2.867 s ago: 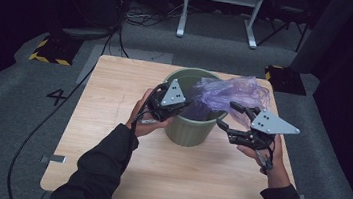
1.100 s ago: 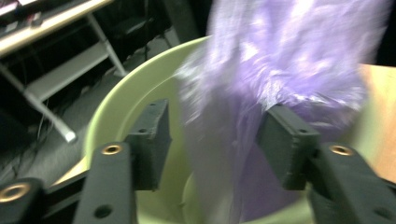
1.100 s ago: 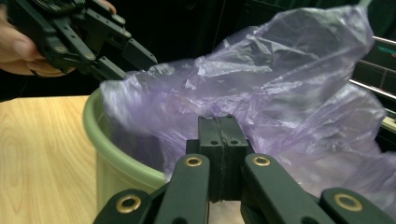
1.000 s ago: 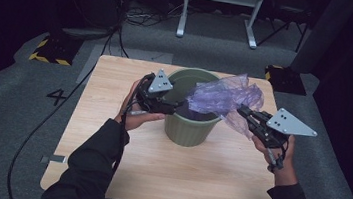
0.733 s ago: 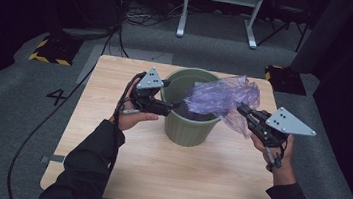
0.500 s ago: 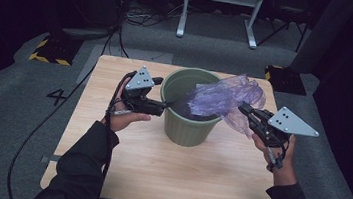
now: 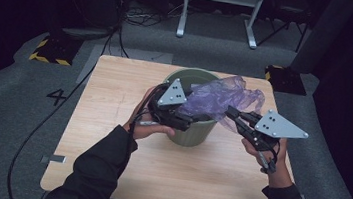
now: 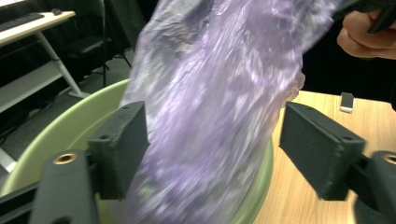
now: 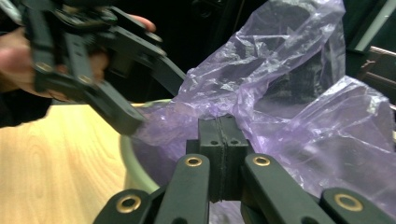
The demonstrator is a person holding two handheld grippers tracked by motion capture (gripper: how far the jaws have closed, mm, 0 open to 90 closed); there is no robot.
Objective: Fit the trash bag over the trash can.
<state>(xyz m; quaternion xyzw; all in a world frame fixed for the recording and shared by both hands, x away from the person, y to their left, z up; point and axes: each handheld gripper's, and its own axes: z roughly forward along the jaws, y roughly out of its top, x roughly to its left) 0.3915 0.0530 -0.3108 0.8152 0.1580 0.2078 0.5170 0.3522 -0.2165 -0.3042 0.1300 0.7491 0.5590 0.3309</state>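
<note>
The right hand-held gripper (image 7: 231, 115) has its jaws pressed together on a fold of the purple plastic bag (image 7: 225, 97); in the right gripper view the two black pads (image 9: 223, 140) meet face to face with the thin film pinched between them. From that pinch the bag spreads up and away from the right hand-held gripper, crumpled and translucent, and drops down in front of it into the green bin (image 7: 188, 131).

The left hand-held gripper (image 7: 189, 122) reaches in from the opposite side of the bin, its jaws apart. In the left gripper view the bag (image 8: 219, 102) hangs between the two pads; the pad on the left (image 8: 122, 149) lies against the film, while the one on the right (image 8: 320, 149) stands clear of it, so nothing is clamped. These jaws have just been narrowing a little with the bag between them. The bin's pale green rim (image 8: 56, 135) curves below and behind the left hand-held gripper's jaws.

The bin stands on the wooden table (image 7: 111, 122), between the two hand-held grippers, with the left one at its near rim and the right one just beside its far side. The person's hands (image 7: 147, 126) grip both tools from below.
</note>
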